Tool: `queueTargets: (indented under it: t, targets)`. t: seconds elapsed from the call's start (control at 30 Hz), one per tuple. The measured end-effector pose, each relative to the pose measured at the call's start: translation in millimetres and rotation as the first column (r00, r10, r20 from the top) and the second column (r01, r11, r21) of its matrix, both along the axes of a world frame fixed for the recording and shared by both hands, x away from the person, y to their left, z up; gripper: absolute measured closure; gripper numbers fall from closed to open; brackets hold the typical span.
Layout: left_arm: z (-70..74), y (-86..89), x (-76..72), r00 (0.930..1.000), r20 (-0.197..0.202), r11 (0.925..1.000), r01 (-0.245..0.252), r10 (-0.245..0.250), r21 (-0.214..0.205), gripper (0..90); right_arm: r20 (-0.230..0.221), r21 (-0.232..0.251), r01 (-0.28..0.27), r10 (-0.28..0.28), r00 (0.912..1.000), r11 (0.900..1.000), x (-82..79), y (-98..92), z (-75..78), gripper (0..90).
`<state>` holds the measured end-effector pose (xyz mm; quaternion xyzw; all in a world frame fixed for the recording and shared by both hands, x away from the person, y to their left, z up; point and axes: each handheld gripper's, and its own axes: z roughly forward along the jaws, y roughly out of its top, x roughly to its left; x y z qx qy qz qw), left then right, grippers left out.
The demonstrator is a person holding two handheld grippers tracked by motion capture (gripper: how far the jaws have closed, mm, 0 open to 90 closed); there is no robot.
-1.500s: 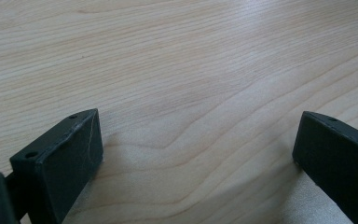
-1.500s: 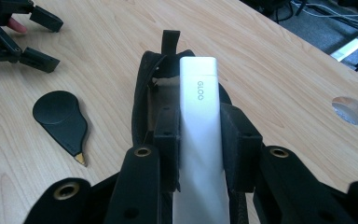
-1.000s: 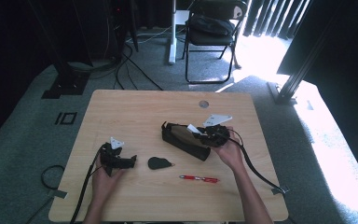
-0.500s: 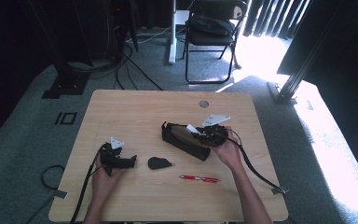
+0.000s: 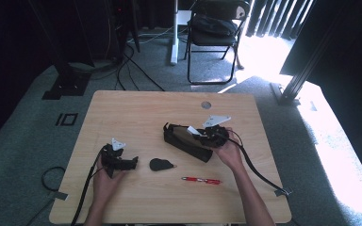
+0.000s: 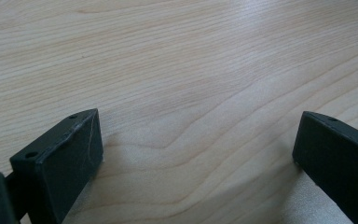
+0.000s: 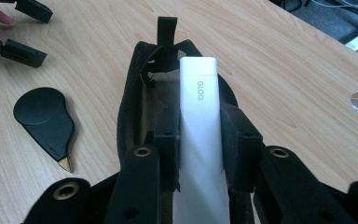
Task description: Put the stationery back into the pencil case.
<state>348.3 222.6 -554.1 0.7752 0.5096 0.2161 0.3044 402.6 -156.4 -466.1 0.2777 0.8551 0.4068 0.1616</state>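
Nothing has shifted: right tool (image 7: 200,140) stays clamped on the white glue stick (image 7: 199,121) over the open black pouch (image 7: 135,98) at frame centre; left tool (image 6: 191,154) rests apart on the counter (image 6: 177,56).

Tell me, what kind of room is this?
Probably a studio or workroom set up for recording: a wooden table stands on grey carpet, with cables across the floor, a folding chair behind, and dark curtains.

High view overlooks the table (image 5: 136,108) (gripper views close, sharing its wood).

Left gripper (image 5: 133,163) agape, right gripper (image 7: 199,140) clamped.
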Motion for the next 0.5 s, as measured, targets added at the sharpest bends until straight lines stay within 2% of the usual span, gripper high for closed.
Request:
queueTargets:
  t: [0.5]
  targets:
    - [0.0, 0.0, 0.0, 1.0, 0.0, 1.0, 0.0, 0.0, 0.0, 1.9, -0.009, -0.002, 0.001, -0.001, 1.0, 1.0, 2.8, 2.1, -4.1, 69.3]
